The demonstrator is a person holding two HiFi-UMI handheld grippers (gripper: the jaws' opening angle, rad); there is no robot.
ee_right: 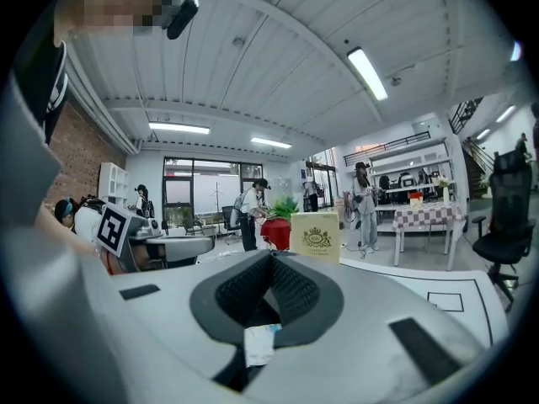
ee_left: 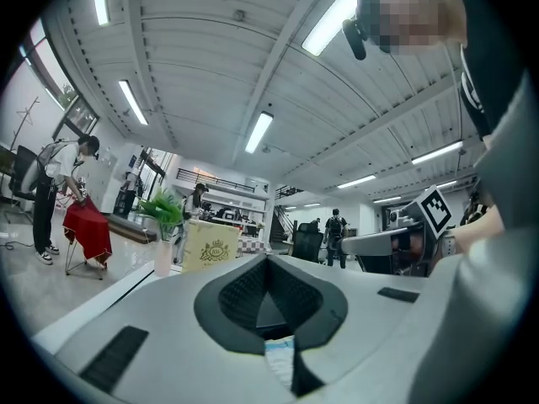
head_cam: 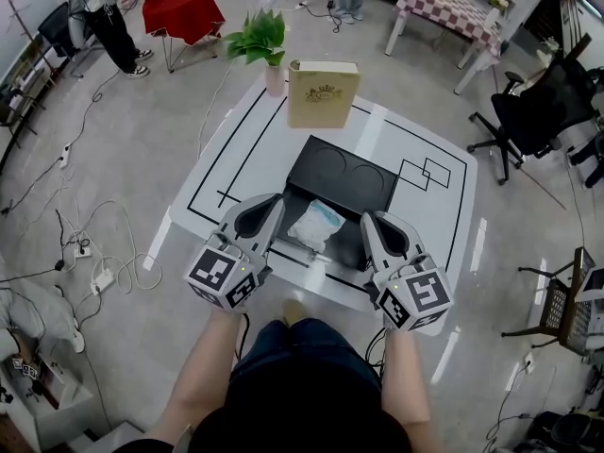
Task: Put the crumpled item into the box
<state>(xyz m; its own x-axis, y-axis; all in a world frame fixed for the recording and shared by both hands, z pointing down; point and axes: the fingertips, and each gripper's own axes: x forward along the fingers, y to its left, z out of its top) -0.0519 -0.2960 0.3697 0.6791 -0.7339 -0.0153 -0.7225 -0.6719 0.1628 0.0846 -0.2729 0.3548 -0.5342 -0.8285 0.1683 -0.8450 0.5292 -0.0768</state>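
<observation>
— Where do we find the crumpled item [head_cam: 316, 225]?

— At the near edge of the black box [head_cam: 363, 201], a white wad with a touch of blue, right between our two tongs. From the head view we cannot tell whether it rests on the box's rim or hangs just above it.

— And the tongs?

— We see the left gripper [head_cam: 278, 203] at the box's near left corner. In its own view the jaws are pressed together, with a sliver of the white-and-blue item caught in the seam between them. The right gripper [head_cam: 366, 220] sits at the box's near right corner, jaws likewise closed on a scrap of the same item. Both point away from us, across the box.

— What else do we see around the box?

— Two round hollows mark its dark inside. Just behind it a cream panel with a gold crest [head_cam: 323, 92] stands upright, and a potted plant [head_cam: 260, 41] sits beyond the box's far left corner. The box lies on a white table [head_cam: 425, 215] ruled with black lines.
</observation>
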